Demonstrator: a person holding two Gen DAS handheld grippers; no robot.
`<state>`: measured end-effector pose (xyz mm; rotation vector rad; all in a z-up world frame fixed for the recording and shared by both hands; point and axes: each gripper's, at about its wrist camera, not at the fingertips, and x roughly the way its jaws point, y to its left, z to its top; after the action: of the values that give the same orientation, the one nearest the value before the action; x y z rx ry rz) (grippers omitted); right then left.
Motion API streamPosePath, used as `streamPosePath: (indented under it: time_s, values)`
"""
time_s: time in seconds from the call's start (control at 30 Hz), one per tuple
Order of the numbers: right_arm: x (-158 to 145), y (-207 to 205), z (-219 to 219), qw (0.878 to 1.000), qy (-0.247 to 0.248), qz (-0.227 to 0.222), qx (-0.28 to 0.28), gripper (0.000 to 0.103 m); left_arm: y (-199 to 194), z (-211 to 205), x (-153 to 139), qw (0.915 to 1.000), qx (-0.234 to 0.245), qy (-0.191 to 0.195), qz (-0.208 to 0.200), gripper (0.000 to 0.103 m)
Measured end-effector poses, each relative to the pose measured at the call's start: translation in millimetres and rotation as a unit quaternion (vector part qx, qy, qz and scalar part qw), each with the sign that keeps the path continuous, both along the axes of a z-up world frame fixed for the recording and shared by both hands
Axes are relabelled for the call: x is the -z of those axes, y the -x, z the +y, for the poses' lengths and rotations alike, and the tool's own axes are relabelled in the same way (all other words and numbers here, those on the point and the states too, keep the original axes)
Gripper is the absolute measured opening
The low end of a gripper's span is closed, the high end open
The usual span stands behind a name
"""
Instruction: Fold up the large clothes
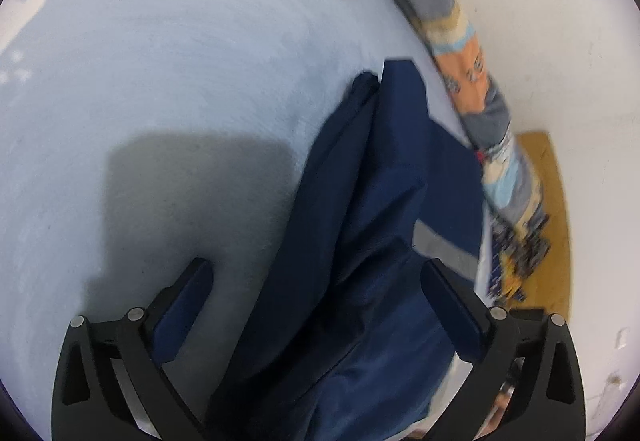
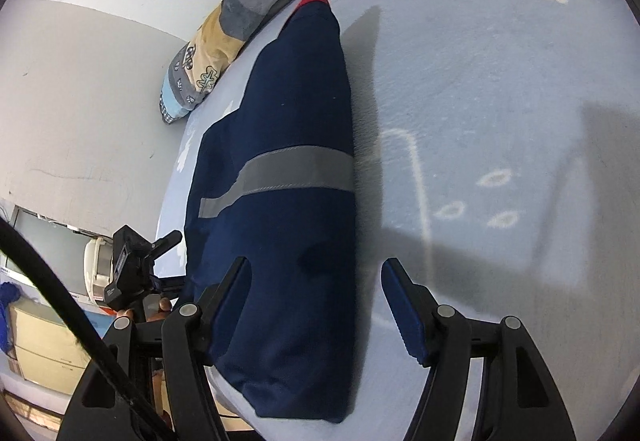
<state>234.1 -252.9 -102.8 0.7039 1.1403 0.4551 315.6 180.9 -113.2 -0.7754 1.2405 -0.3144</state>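
Navy work-jacket cloth [image 2: 280,145], grey-banded, lay folded long on the pale blue bed sheet [image 2: 480,81], looking soft, floppy, best pinched at its near hem; the left gripper [image 1: 316,281] and right gripper [image 2: 314,281] gaped empty.

One dark blue garment [image 2: 280,169] lies folded on one pale blue bed [image 2: 500,81]. One grey stripe [image 2: 296,171] crosses the garment. One patterned quilt [image 2: 240,13] is bunched along the bed's far edge, beyond the garment. Two grippers appear: the left gripper [image 1: 318,283] and the right gripper [image 2: 314,283], each with two fingers.
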Motion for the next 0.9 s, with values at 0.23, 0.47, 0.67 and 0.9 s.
streamPosePath:
  time_s: [0.23, 0.47, 0.67, 0.9]
  values:
    - [24, -19, 2, 0.999, -0.035, 0.018, 0.006, 0.081, -7, -24, 0, 0.9991, 0.041, -0.011, 0.001, 0.103]
    - [34, -35, 51, 0.998, -0.039, -0.008, -0.054, 0.086, -6, -60, 0, 0.9972, 0.074, -0.013, -0.003, 0.103]
    - [17, -33, 71, 0.995, 0.032, -0.059, -0.071, 0.059, 0, -86, -17, 0.9927, 0.097, -0.049, -0.052, 0.086]
    - [-24, -20, 73, 0.987, 0.069, -0.117, -0.081, 0.046, 15, -96, -48, 0.9884, 0.091, -0.071, -0.099, 0.065]
